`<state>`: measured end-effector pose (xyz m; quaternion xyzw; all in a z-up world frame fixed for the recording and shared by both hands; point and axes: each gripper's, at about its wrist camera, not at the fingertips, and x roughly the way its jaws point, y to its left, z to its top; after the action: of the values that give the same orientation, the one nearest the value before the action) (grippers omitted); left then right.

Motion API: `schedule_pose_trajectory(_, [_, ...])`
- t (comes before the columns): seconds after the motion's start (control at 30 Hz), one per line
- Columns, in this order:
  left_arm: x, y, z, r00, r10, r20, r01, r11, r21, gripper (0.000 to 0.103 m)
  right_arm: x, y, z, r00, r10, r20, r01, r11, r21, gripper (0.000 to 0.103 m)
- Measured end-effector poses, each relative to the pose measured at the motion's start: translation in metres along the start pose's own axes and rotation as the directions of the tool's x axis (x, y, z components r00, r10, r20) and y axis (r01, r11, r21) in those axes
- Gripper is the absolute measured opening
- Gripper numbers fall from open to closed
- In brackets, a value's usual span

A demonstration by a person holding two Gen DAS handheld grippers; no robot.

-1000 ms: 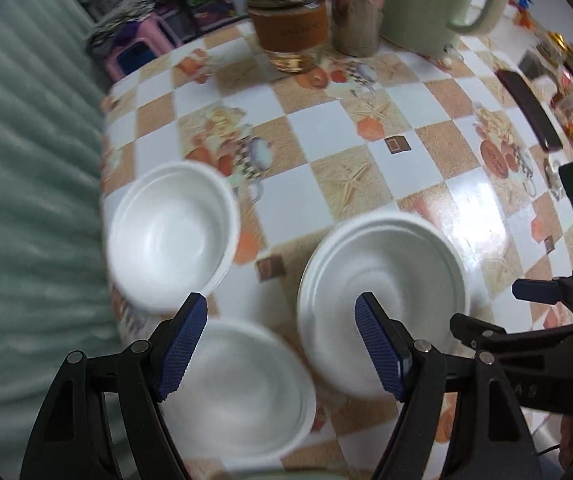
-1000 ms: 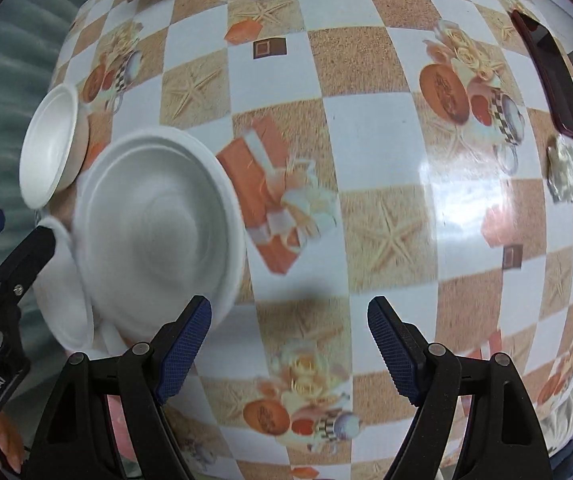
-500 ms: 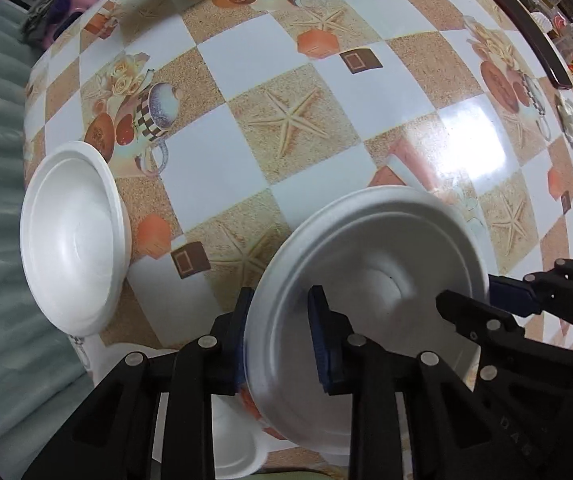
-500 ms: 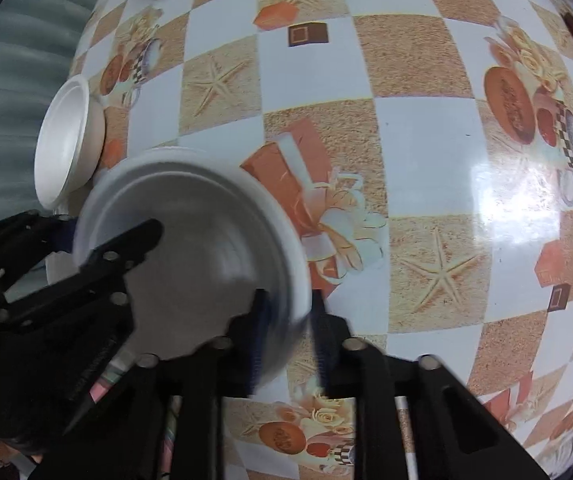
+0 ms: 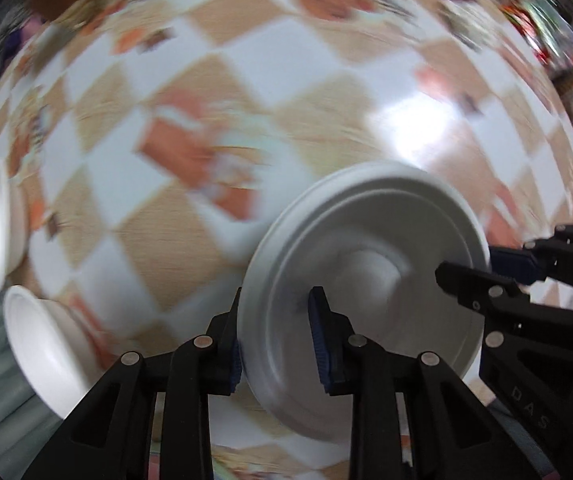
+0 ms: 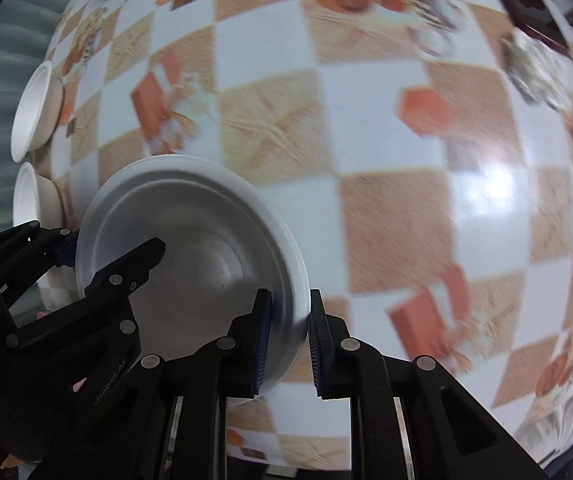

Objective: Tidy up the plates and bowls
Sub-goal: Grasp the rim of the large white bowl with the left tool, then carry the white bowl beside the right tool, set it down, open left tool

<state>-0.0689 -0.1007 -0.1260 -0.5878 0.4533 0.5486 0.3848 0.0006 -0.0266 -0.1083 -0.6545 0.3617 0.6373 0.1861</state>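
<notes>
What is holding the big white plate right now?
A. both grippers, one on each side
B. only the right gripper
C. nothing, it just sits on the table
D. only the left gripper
A: the left gripper pinches one edge of the plate, and in the right wrist view the right gripper is closed on the opposite edge.

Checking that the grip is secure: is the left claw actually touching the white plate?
Touching. The left wrist view shows the left claw closed over the rim of the white plate, one blue pad pressed on its inner face and the other behind the rim.
</notes>
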Motion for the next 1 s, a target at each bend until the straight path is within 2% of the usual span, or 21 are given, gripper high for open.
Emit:
schedule_pose_trajectory(0.07, [0.003,-0.021,0.000,1.000,-0.022,-0.011,0.023,0.999,0.025,0.031,-0.003,-0.016,-0.013,0.999,-0.043,0.011,0.043,0.999,0.024,0.019])
schedule_pose_trajectory(0.2, [0.006,-0.064,0.000,0.998,-0.061,-0.017,0.063,0.994,0.091,0.031,-0.004,-0.048,-0.035,0.997,-0.076,0.010,0.075,0.992,0.097,0.019])
schedule_pose_trajectory(0.27, [0.004,-0.080,-0.001,0.998,-0.061,-0.003,0.061,0.991,0.123,0.036,-0.003,-0.060,-0.043,0.996,-0.092,0.011,0.090,0.988,0.127,0.019])
schedule_pose_trajectory(0.3, [0.002,-0.085,-0.002,0.999,-0.047,0.008,0.045,0.990,0.135,0.045,-0.003,-0.068,-0.047,0.996,-0.087,0.013,0.084,0.986,0.143,0.019])
schedule_pose_trajectory(0.33, [0.000,-0.088,-0.004,0.999,-0.026,0.021,0.023,0.990,0.140,0.058,-0.002,-0.072,-0.049,0.996,-0.086,0.014,0.083,0.985,0.152,0.019])
schedule_pose_trajectory(0.4, [-0.006,-0.087,-0.008,0.998,0.008,0.060,-0.015,0.991,0.132,0.073,-0.005,-0.081,-0.054,0.994,-0.109,0.020,0.104,0.981,0.166,0.020])
schedule_pose_trajectory(0.43, [-0.010,-0.083,-0.012,0.997,0.008,0.080,-0.018,0.993,0.121,0.075,-0.007,-0.083,-0.055,0.993,-0.120,0.025,0.114,0.979,0.169,0.025])
schedule_pose_trajectory(0.47, [-0.013,-0.076,-0.015,0.996,0.001,0.091,-0.011,0.994,0.108,0.076,-0.009,-0.087,-0.057,0.991,-0.132,0.032,0.125,0.977,0.173,0.036])
schedule_pose_trajectory(0.5, [-0.018,-0.068,-0.015,0.996,-0.008,0.094,-0.001,0.995,0.096,0.077,-0.013,-0.088,-0.057,0.986,-0.160,0.048,0.148,0.972,0.181,0.070])
schedule_pose_trajectory(0.53, [-0.021,-0.061,-0.019,0.995,-0.020,0.098,0.013,0.997,0.080,0.078,-0.017,-0.082,-0.061,0.982,-0.179,0.068,0.163,0.969,0.186,0.089])
schedule_pose_trajectory(0.6, [-0.027,-0.047,-0.025,0.993,-0.036,0.113,0.031,0.998,0.051,0.079,-0.028,-0.078,-0.063,0.967,-0.220,0.124,0.195,0.963,0.187,0.089])
schedule_pose_trajectory(0.7, [-0.039,-0.032,-0.036,0.990,-0.048,0.129,0.047,0.999,0.012,0.079,-0.034,-0.069,-0.068,0.958,-0.242,0.151,0.213,0.959,0.187,0.089])
schedule_pose_trajectory(0.73, [-0.042,-0.021,-0.044,0.989,-0.053,0.135,0.053,0.999,-0.002,0.079,-0.049,-0.070,-0.057,0.958,-0.241,0.156,0.211,0.959,0.187,0.089])
schedule_pose_trajectory(0.87, [-0.055,-0.003,-0.057,0.986,-0.067,0.155,0.075,0.996,-0.046,0.079,-0.066,-0.066,-0.060,0.952,-0.247,0.182,0.212,0.959,0.190,0.089])
schedule_pose_trajectory(0.93, [-0.066,0.002,-0.074,0.984,-0.070,0.166,0.082,0.995,-0.064,0.079,-0.076,-0.061,-0.060,0.948,-0.252,0.193,0.217,0.958,0.187,0.089])
schedule_pose_trajectory(1.0, [-0.067,0.005,-0.075,0.982,-0.071,0.176,0.087,0.993,-0.081,0.079,-0.081,-0.049,-0.057,0.946,-0.253,0.203,0.220,0.960,0.175,0.089])
